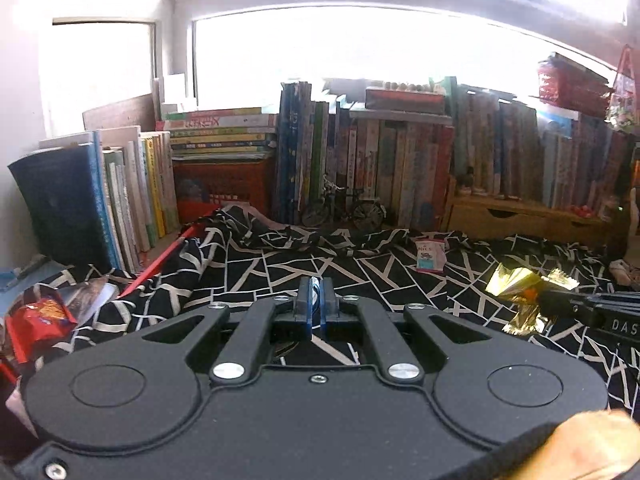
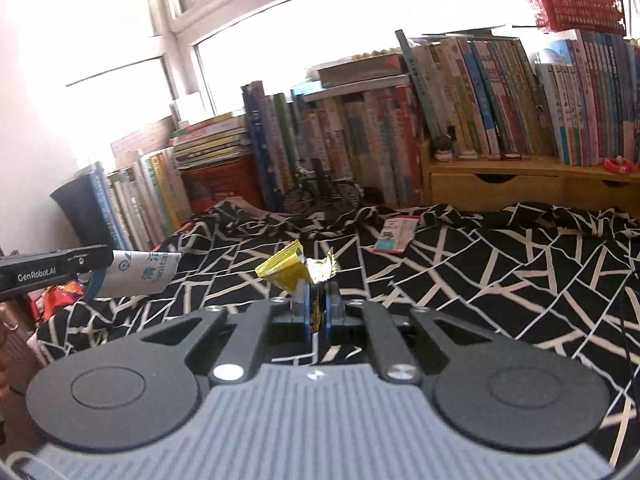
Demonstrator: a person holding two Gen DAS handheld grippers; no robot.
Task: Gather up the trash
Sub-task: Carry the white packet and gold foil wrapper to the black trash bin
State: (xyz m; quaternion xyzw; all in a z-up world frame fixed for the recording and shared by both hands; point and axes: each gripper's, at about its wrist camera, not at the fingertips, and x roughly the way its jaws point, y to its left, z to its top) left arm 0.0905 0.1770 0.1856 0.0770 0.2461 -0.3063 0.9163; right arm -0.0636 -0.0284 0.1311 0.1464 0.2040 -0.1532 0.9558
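Note:
My left gripper (image 1: 316, 294) is shut on a white sachet with blue print (image 2: 140, 274), which shows only edge-on between the blue pads in the left wrist view. From the right wrist view, that gripper (image 2: 98, 270) comes in from the left edge. My right gripper (image 2: 317, 300) is shut on a crumpled gold foil wrapper (image 2: 294, 270), held above the black-and-white patterned cloth (image 2: 500, 280). In the left wrist view the gold wrapper (image 1: 516, 286) and right gripper (image 1: 542, 298) sit at the right. A small pink and teal packet (image 1: 430, 254) (image 2: 394, 234) lies flat on the cloth farther back.
A red snack bag (image 1: 44, 316) lies at the left edge, beside a red stick (image 1: 160, 262). Rows of books (image 1: 380, 168) line the back, with a toy bicycle (image 1: 344, 208), a red crate (image 1: 224, 186) and a wooden drawer unit (image 2: 500, 184). A person's hand (image 1: 592, 444) shows bottom right.

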